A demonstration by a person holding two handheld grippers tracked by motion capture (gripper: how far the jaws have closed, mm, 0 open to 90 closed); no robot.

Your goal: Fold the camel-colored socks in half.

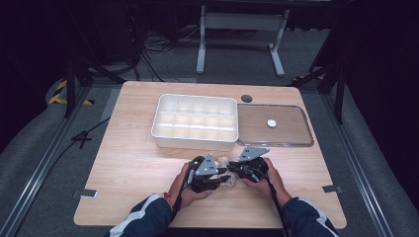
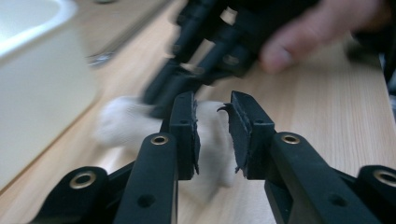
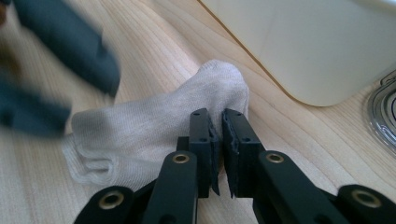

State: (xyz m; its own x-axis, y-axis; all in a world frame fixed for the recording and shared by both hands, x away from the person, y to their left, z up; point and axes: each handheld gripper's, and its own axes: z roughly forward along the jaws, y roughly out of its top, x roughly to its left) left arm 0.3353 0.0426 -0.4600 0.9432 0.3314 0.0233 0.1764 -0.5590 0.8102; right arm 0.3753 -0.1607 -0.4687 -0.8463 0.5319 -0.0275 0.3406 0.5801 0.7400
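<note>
Sock (image 3: 154,126): pale, off-white, lying flat on the wooden surface (image 1: 128,163) near its front edge, just in front of the tray; in the high view it peeks out between the two tools (image 1: 225,163).
Left tool (image 2: 212,133): held low over the surface in the person's left hand (image 1: 185,190); its jaws stand a little apart, with a fold of the sock between them; I cannot tell whether the pads actually touch the cloth.
Right tool (image 3: 215,144): held in the right hand (image 1: 269,177); jaws nearly pressed together, pinching the sock's edge at the end nearer the tray.
Tools together: tips meet over the sock, close to each other, left of the surface's middle line toward the front; in the left gripper view the right tool appears blurred beyond the sock.
Tray (image 1: 195,121): white, divided into a grid of small compartments, sitting at the middle of the surface; its wall shows pale in both gripper views (image 3: 299,42).
Lid (image 1: 274,126): clear, flat, with a rim, lying just right of the tray and touching or nearly touching it; a small white disc (image 1: 272,123) rests on its middle.
Hole (image 1: 246,98): dark round grommet in the surface, behind the lid.
Sleeves (image 1: 143,217): dark blue with white stripes, entering from the bottom edge.
</note>
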